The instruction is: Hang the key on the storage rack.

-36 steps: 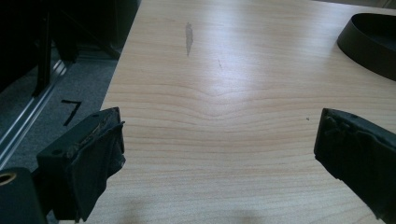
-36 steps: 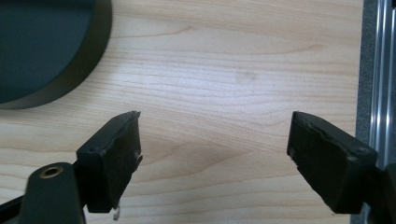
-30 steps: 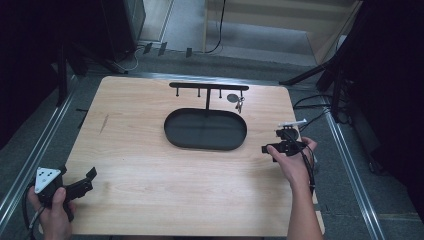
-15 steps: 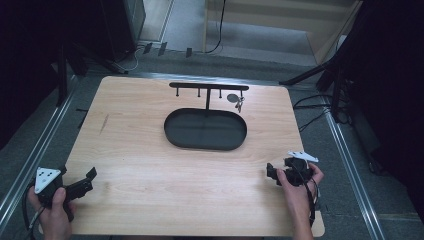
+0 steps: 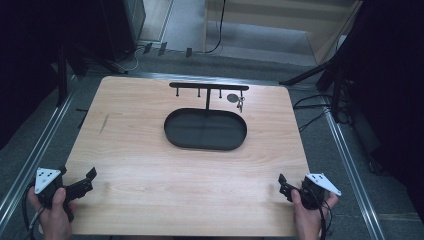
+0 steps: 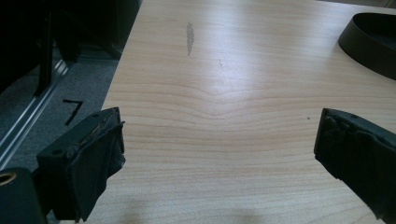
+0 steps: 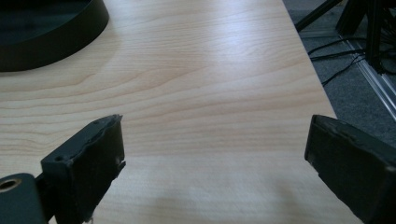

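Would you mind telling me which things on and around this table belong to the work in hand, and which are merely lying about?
Belonging to the work:
- key rack with oval tray base
- keys hanging at its right end
- left gripper, open
- right gripper, open

Lying about:
- cables on the floor, right of the table
- black stands beyond the table
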Demonstrator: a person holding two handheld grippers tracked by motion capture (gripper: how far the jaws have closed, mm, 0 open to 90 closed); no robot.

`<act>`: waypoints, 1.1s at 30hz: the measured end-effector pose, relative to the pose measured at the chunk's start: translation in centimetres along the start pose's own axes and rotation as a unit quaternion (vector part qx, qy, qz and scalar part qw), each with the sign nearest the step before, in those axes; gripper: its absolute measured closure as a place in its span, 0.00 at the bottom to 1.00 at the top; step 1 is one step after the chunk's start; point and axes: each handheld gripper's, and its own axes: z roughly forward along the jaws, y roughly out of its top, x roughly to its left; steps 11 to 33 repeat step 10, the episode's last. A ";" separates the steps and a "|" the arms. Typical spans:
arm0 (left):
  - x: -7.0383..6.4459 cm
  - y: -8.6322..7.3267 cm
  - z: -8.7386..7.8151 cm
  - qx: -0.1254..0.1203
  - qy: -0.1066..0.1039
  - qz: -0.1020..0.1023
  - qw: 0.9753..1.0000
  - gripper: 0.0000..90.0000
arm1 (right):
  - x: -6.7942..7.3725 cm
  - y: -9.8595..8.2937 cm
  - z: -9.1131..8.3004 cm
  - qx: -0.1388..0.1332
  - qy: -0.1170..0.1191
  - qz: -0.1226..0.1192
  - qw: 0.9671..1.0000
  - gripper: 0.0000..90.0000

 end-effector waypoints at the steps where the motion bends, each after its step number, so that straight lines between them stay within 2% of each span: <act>1: 0.0 0.0 0.0 0.000 0.000 0.000 1.000 0.02 | -0.2 -0.2 -0.2 -0.002 0.001 0.004 1.000 0.05; 7: 0.0 0.0 0.0 0.000 0.001 -0.002 1.000 0.02 | -0.3 -0.8 -1.1 -0.010 0.006 0.003 1.000 0.05; 33: -0.1 0.0 0.0 0.000 0.001 0.000 1.000 0.02 | -0.3 -0.8 -1.1 -0.012 0.003 0.006 1.000 0.04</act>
